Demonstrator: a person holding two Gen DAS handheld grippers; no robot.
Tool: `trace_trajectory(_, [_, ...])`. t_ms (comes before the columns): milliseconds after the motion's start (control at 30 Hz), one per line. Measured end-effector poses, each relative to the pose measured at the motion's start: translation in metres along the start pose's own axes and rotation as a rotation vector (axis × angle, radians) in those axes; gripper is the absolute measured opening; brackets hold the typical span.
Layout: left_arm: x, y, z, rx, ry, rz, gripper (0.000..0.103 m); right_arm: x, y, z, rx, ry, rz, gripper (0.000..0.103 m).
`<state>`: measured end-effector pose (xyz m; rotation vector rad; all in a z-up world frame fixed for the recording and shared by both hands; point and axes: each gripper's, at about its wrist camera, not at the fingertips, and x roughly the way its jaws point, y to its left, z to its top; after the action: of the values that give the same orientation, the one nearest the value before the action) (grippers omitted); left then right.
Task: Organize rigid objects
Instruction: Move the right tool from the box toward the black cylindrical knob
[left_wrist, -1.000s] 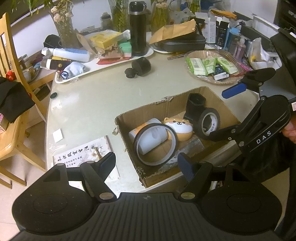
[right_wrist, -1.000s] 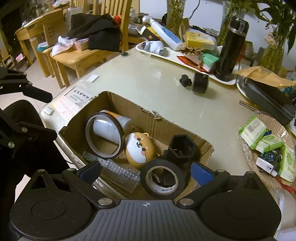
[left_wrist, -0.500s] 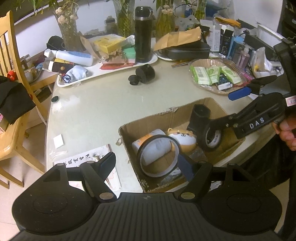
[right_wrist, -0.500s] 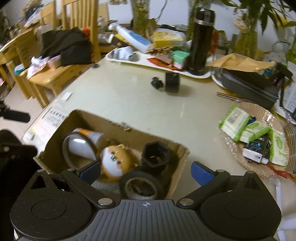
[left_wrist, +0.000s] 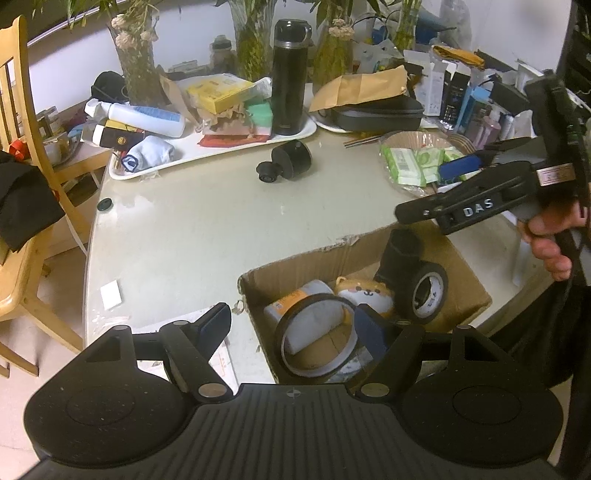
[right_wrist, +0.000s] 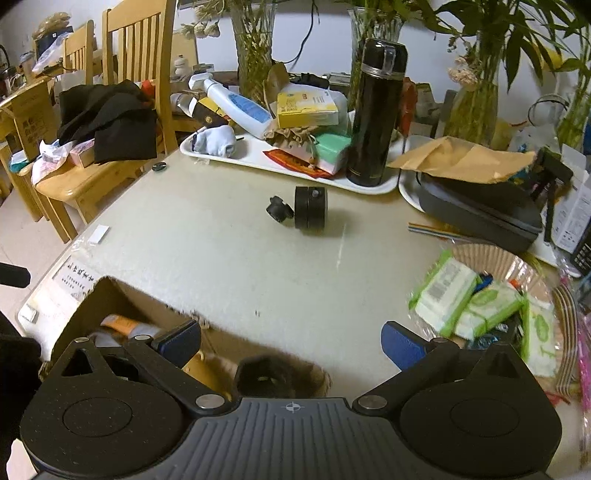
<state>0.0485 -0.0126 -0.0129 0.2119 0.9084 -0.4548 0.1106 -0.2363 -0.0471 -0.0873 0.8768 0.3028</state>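
**Both claws empty above the cardboard box (left_wrist: 458, 258); one rigid piece left out on the table.**

We see the right gripper (right_wrist: 291, 341) spread wide and empty, the left gripper (left_wrist: 295, 325) likewise open over the tape ring (left_wrist: 316, 334). At twelve o'clock from the right claw lies the black wheel part (right_wrist: 309, 211), well apart; we judge it the next pick, calling for a forward reach. Beyond, the pale table (right_wrist: 221, 258) carries a cluttered white tray (right_wrist: 258, 155); wooden chairs (right_wrist: 140, 55) stand at ten o'clock.

My right gripper's body hides most of the open brown cardboard box (right_wrist: 110, 295); its contents blur there. My left finger (left_wrist: 369, 332) covers part of the thin black tape ring (left_wrist: 317, 336). Print on the white paper sheet (right_wrist: 75, 277) is unreadable.
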Motion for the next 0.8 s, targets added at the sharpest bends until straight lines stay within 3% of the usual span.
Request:
trace_trajectory(633, [0.013,-0.003,0.016,0.055,-0.040,-0.106,0.073,0.041,-0.008,0.036,-0.010,0.006,0.032,0.102])
trace_trajectory(800, [0.018,-0.001,0.020,0.048,-0.040,-0.114,0.073,0.053,-0.011,0.046,-0.007,-0.002,0.030,0.096])
